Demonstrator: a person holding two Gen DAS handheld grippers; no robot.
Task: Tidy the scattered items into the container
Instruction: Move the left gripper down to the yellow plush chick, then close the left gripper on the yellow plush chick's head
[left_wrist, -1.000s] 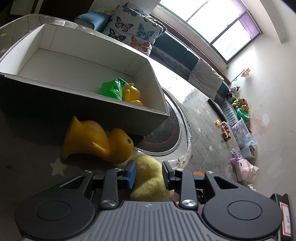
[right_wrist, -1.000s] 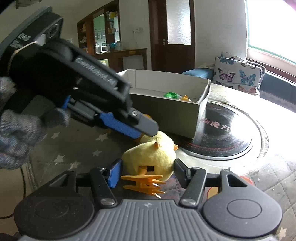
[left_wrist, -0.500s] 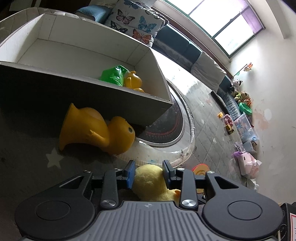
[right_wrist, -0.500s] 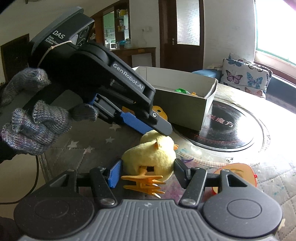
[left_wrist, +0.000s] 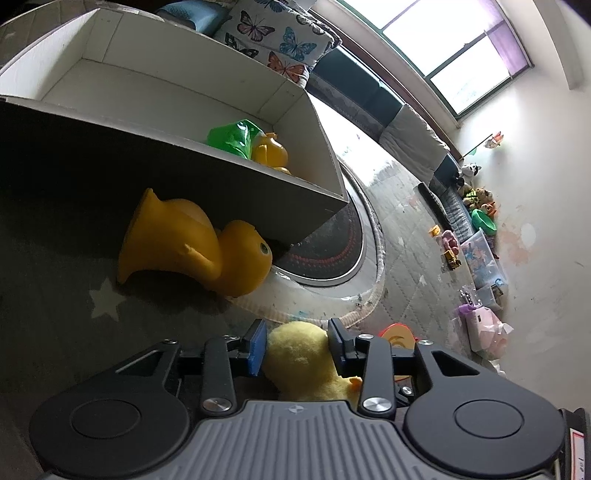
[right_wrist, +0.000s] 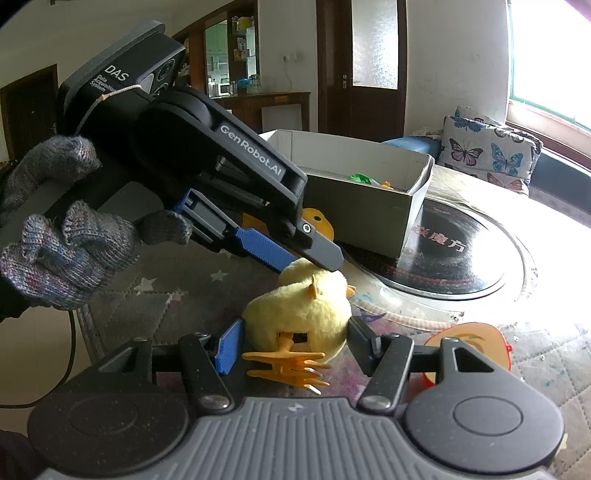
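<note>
A pale yellow plush chick (right_wrist: 306, 310) with orange feet lies on the table. My right gripper (right_wrist: 291, 341) has its jaws on both sides of its body, shut on it. My left gripper (left_wrist: 297, 345) straddles the chick's head (left_wrist: 299, 354) from above, its jaws touching the plush. It also shows in the right wrist view (right_wrist: 306, 254). A grey cardboard box (left_wrist: 184, 96) holds a green toy (left_wrist: 231, 136) and a small yellow duck (left_wrist: 271, 153). A big yellow rubber duck (left_wrist: 192, 243) lies on its side against the box's front wall.
An orange round toy (right_wrist: 469, 343) lies right of the chick. A black round mat (right_wrist: 454, 251) sits under the box's right end. A butterfly pillow (right_wrist: 487, 151) and sofa are behind. Toys and bins (left_wrist: 476, 254) litter the floor by the far wall.
My left gripper has drawn back and up along the chick toward its head. The right gripper has kept its hold and lifted slightly away from the box.
</note>
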